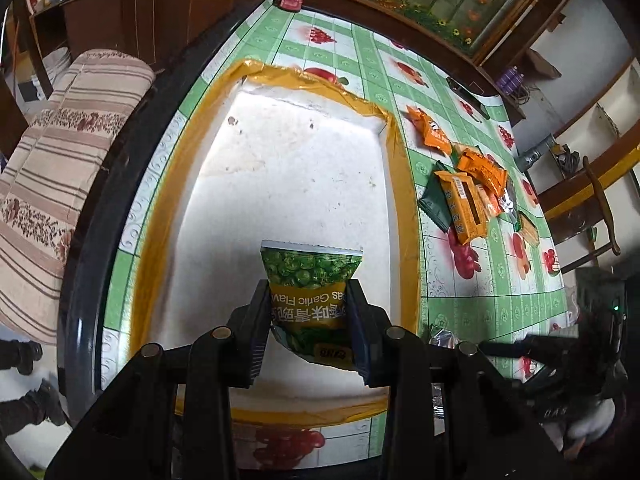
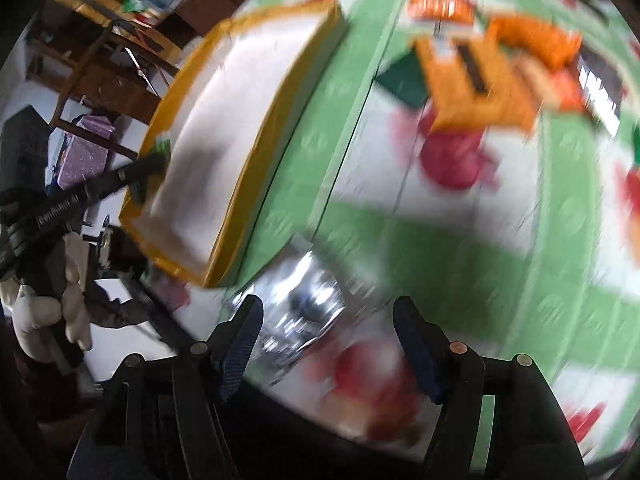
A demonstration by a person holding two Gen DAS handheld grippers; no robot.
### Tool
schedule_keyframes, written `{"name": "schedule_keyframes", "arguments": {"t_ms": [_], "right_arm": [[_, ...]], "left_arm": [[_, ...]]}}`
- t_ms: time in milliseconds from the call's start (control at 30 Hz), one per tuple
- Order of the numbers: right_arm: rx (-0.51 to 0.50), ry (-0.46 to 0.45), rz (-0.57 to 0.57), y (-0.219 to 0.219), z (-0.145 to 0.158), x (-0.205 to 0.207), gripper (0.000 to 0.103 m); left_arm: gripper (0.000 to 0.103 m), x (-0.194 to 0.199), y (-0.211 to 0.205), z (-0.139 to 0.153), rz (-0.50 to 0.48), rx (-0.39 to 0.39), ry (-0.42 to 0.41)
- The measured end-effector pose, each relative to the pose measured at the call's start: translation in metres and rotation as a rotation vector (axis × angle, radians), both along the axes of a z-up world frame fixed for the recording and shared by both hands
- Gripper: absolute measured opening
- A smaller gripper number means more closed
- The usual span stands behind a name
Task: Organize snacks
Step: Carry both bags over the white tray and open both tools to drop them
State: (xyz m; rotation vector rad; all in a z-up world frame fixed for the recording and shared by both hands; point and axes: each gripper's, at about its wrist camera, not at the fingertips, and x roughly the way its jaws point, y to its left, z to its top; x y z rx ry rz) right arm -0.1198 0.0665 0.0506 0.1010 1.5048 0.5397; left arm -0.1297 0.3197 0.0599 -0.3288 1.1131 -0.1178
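Your left claw [image 1: 308,316] grips the pea bag [image 1: 310,280] over the tray [image 1: 400,184]; lower and release it, while your right claw [image 2: 326,344] gapes over a silver packet [image 2: 304,300].

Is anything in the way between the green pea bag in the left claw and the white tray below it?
Nothing visible. The pea bag hangs in the left claw above the tray's bare white floor.
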Motion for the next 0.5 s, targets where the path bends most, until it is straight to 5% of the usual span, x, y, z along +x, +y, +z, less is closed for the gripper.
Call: {"name": "schedule_keyframes", "arguments": {"t_ms": [200,367,500], "right_arm": [[-0.060,0.008,-0.088,0.022,-0.016,0.008,0.071],[-0.218,-0.104,0.012,0.061,-0.018,-0.003,0.073],[-0.268,-0.175,0.064,0.072,-0.015,-0.015,0.057]], "left_arm": [[0.034,0.002,0.009,-0.005,-0.019,0.023,0.003],[0.034,0.003,0.017,-0.013,-0.025,0.023,0.019],[0.034,0.004,0.023,-0.018,-0.023,0.024,0.029]]}}
